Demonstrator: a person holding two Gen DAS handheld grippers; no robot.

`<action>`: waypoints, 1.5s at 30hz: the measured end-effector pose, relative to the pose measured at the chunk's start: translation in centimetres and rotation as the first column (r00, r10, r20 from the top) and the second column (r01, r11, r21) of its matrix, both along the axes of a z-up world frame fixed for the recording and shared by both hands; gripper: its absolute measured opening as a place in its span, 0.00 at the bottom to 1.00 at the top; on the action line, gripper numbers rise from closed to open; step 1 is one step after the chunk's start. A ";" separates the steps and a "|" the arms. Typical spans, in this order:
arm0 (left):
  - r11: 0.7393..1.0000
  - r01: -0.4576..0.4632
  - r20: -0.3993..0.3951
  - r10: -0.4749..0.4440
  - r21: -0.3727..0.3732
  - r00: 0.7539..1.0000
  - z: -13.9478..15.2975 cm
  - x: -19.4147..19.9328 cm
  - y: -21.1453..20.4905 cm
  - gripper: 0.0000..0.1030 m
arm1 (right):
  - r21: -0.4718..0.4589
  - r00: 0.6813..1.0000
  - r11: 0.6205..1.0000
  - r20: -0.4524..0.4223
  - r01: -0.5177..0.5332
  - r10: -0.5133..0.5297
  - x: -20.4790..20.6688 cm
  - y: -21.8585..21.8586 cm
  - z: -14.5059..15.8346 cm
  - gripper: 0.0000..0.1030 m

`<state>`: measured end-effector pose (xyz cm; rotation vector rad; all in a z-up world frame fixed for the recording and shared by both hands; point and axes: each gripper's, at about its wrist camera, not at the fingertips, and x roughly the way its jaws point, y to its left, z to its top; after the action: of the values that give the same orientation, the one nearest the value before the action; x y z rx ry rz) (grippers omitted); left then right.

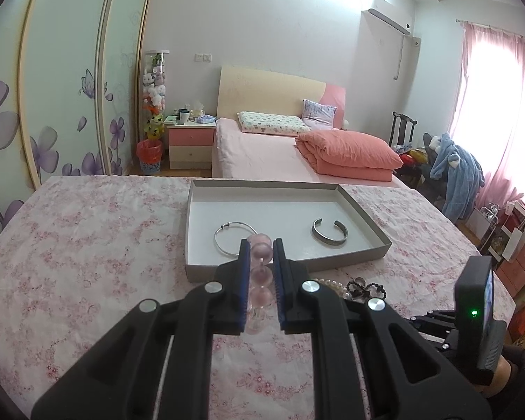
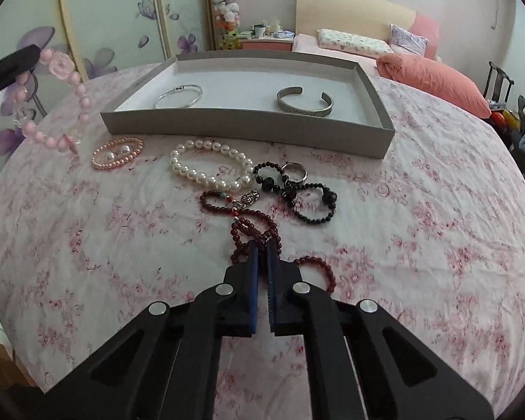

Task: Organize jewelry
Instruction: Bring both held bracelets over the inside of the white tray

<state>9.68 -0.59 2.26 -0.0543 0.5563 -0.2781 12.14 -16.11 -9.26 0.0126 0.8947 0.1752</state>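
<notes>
My left gripper (image 1: 261, 245) is shut on a pink bead bracelet (image 1: 260, 273) and holds it in the air just before the near wall of a grey tray (image 1: 367, 255). The bracelet also hangs at the far left of the right wrist view (image 2: 70, 105). In the tray lie a thin silver bangle (image 1: 232, 239) and a silver cuff (image 1: 329, 234). My right gripper (image 2: 261, 245) is shut on a dark red bead necklace (image 2: 252, 224) on the floral cloth. A pearl bracelet (image 2: 210, 168), a black bead bracelet (image 2: 308, 196), a silver ring (image 2: 295, 171) and a pink pearl bracelet (image 2: 117, 152) lie near it.
The jewelry lies on a table with a pink floral cloth (image 2: 420, 245). Behind it stand a bed (image 1: 273, 150), a nightstand (image 1: 190, 143) and wardrobe doors (image 1: 70, 87). The right hand-held unit (image 1: 479, 315) shows at the left wrist view's right edge.
</notes>
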 end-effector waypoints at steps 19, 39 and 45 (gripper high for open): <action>1.000 -0.009 0.018 0.009 -0.015 1.000 0.8 -0.2 -0.3 0.13 | 0.175 0.901 0.983 0.415 0.059 -0.128 -2.4 -2.1 10.6 0.05; 0.998 -0.058 0.033 0.058 0.014 0.998 0.6 8.4 -3.0 0.13 | 0.201 0.869 0.973 0.454 0.117 -0.198 6.6 -1.8 10.5 0.05; 0.997 -0.073 0.001 0.073 0.026 0.997 -1.0 11.6 -3.5 0.13 | 0.207 0.891 0.970 0.406 0.128 -0.204 10.1 -1.4 9.2 0.05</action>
<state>21.29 -4.13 1.29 -0.0495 0.5567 -0.2001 22.28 -17.48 -0.07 0.2091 0.4349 0.0891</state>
